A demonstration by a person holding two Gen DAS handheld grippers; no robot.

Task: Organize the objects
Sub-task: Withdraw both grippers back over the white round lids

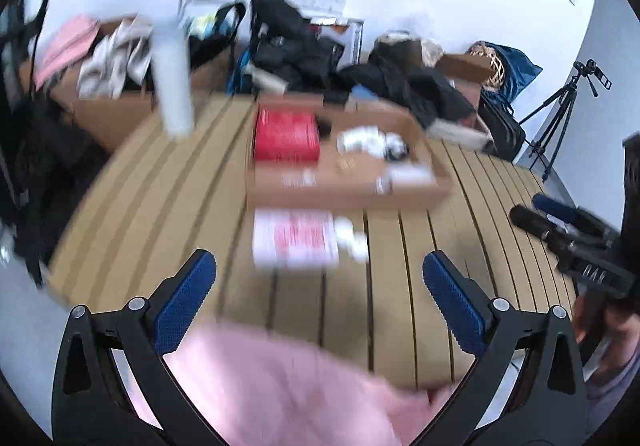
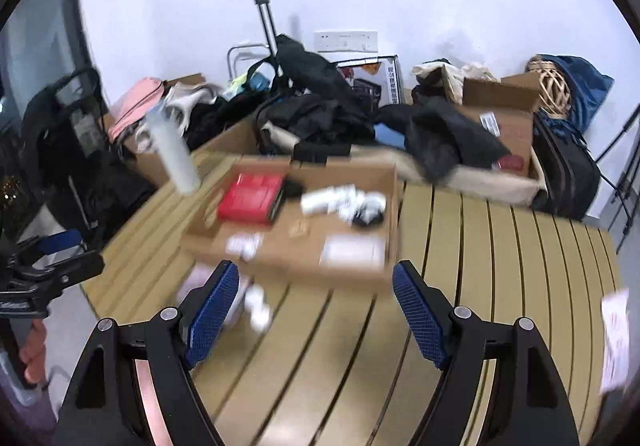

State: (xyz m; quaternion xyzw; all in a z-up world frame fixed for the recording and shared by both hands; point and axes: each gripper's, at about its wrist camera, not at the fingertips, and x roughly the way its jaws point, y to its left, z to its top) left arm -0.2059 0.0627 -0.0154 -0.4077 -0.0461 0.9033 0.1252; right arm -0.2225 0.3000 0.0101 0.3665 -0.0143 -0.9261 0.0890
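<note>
Box position: shallow cardboard box [image 1: 348,182] straight ahead of both grippers, on slatted table [image 1: 400,286]; long side runs left to right.
Packet position: white packet with red print [image 1: 295,242] flat on the table, between box front wall and left gripper [image 1: 320,298]; lies ahead, slightly left of centre.
Nearer hand: probably left; in right wrist view packet [image 2: 208,286] half hidden behind left finger of right gripper [image 2: 316,310].
Left gripper state: jaws spread wide, nothing between pads.
Right gripper state: jaws wide apart too, empty.
Box contents: red flat box [image 1: 286,140], white crumpled pieces [image 1: 360,140], small paper labels.
Pink cloth: soft fabric [image 1: 288,386] low in left wrist view, under the fingers; contact not clear.
Materials: wood-like slats with dark grooves; blue ribbed pads [image 1: 184,306]; stiff brown cardboard.
Sharpness: strong blur, small items hard to name.
</note>
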